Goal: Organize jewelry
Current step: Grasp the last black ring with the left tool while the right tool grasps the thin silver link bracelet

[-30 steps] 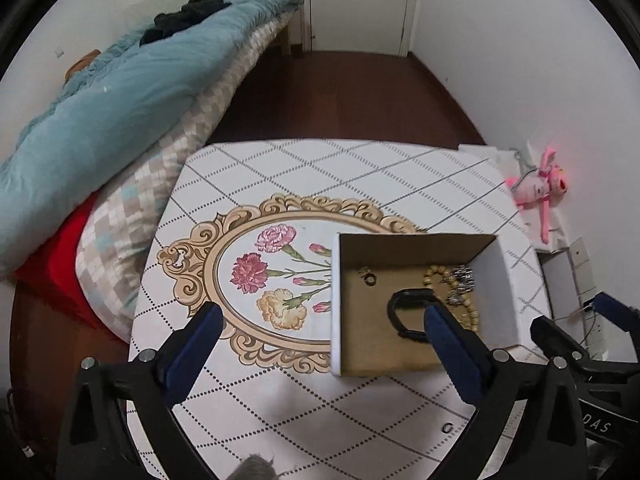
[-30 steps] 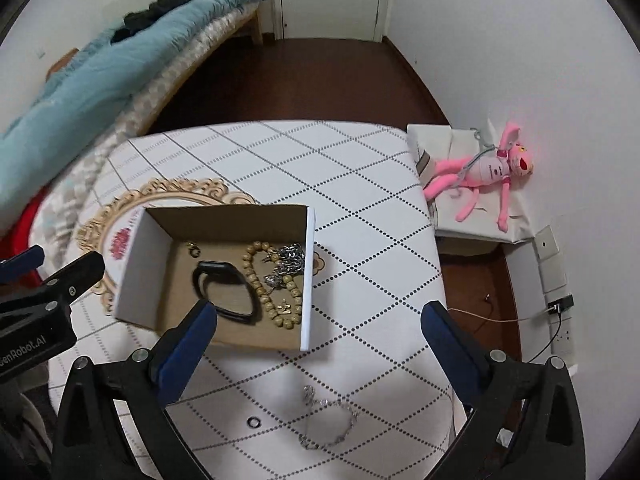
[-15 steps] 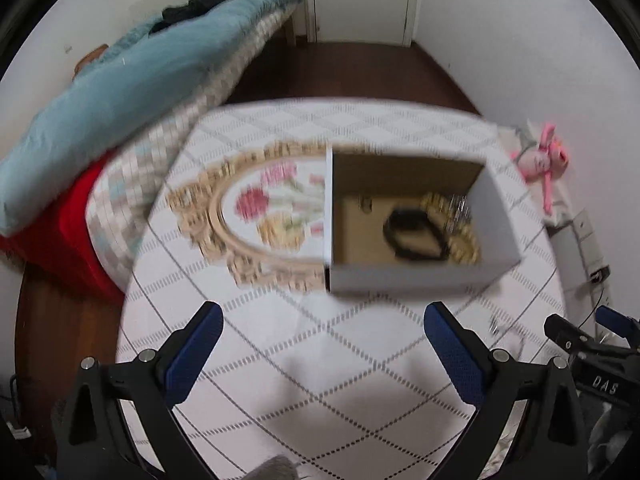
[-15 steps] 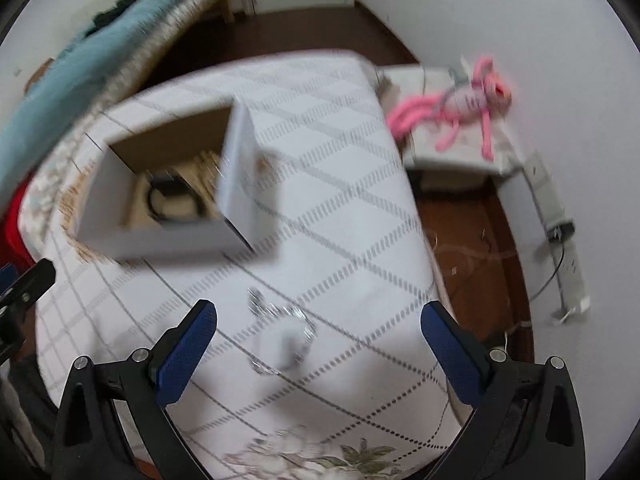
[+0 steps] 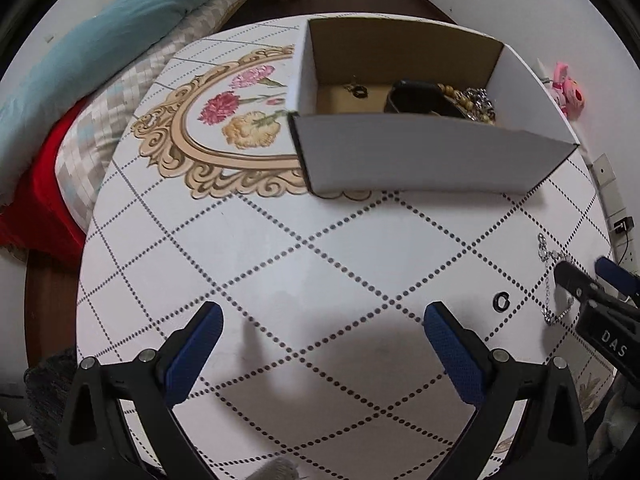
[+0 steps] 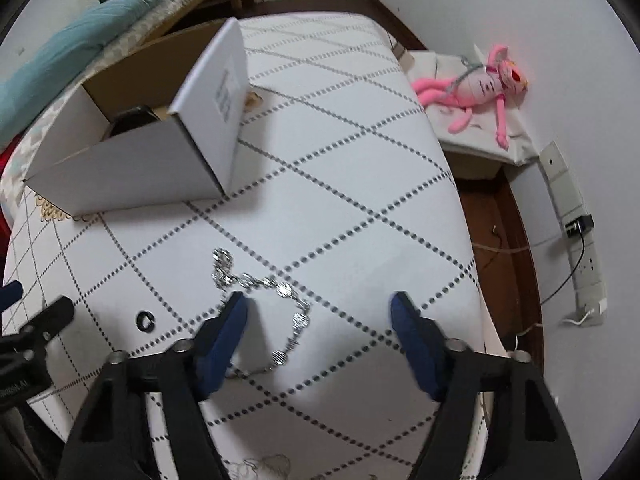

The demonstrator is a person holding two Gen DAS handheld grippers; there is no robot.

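Observation:
A white cardboard box (image 5: 432, 156) stands on the table and holds a black bracelet (image 5: 420, 98), wooden beads (image 5: 460, 98), a silver chain and a small ring. The box also shows in the right wrist view (image 6: 132, 168). A silver chain bracelet (image 6: 280, 300) lies on the tablecloth in front of the box, with a small black ring (image 6: 145, 320) to its left. My right gripper (image 6: 320, 312) is open, low over the chain, its left finger beside it. My left gripper (image 5: 320, 332) is open and empty over bare cloth; the ring (image 5: 501, 300) and the chain (image 5: 550, 276) lie to its right.
The round table (image 5: 160, 280) has a white diamond-pattern cloth with a floral oval. A bed with a teal blanket (image 5: 100, 28) stands at the left. A pink plush toy (image 6: 480, 84) lies on a low stand at the right, near wall sockets (image 6: 576, 224).
Both grippers have pulled back from the box and dropped low toward the near table edge. The right gripper now straddles the silver chain; the box looks farther and is seen from the side.

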